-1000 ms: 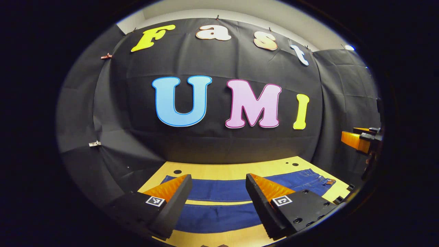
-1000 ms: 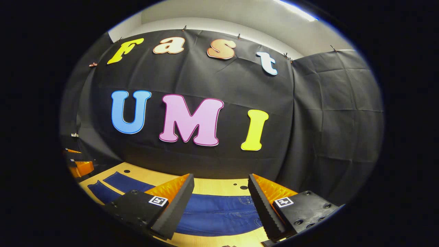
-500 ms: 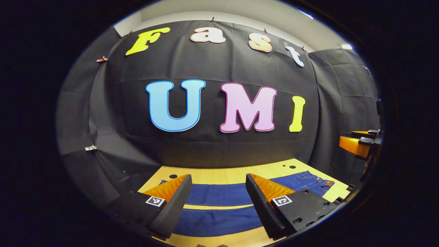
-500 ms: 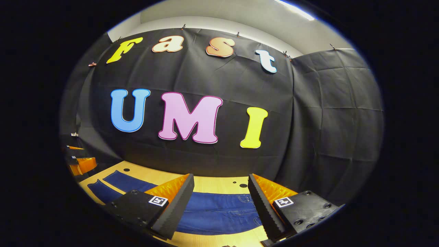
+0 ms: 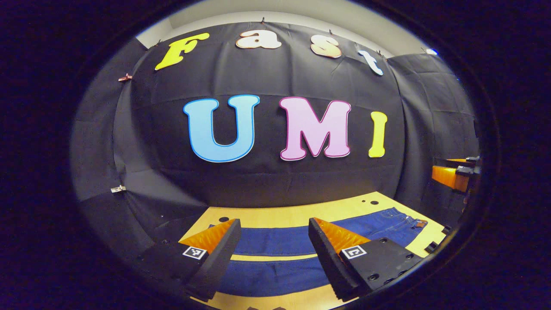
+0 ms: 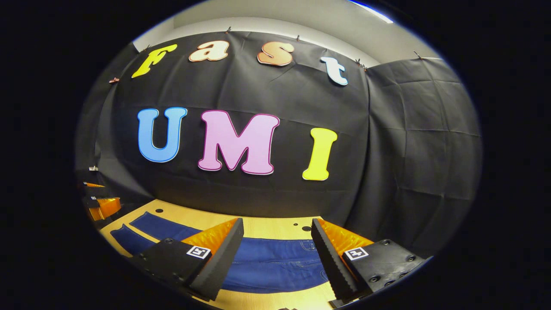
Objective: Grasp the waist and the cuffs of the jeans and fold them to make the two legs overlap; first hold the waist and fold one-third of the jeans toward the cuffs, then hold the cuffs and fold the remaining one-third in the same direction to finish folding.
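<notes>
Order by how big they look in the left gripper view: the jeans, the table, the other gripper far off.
1. table
2. jeans, close to the table in visible area, so this order is unsure
3. right gripper, clearly smallest, partly cut off at the edge

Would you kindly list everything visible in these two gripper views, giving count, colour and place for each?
jeans: one, blue, spread flat on the table, the two legs side by side, apart.
table: one, light wood with dark holes, under the jeans.
booth wall: black cloth, behind the table.
left gripper: one, open, above the legs.
right gripper: one, open, above the waist end.
</notes>
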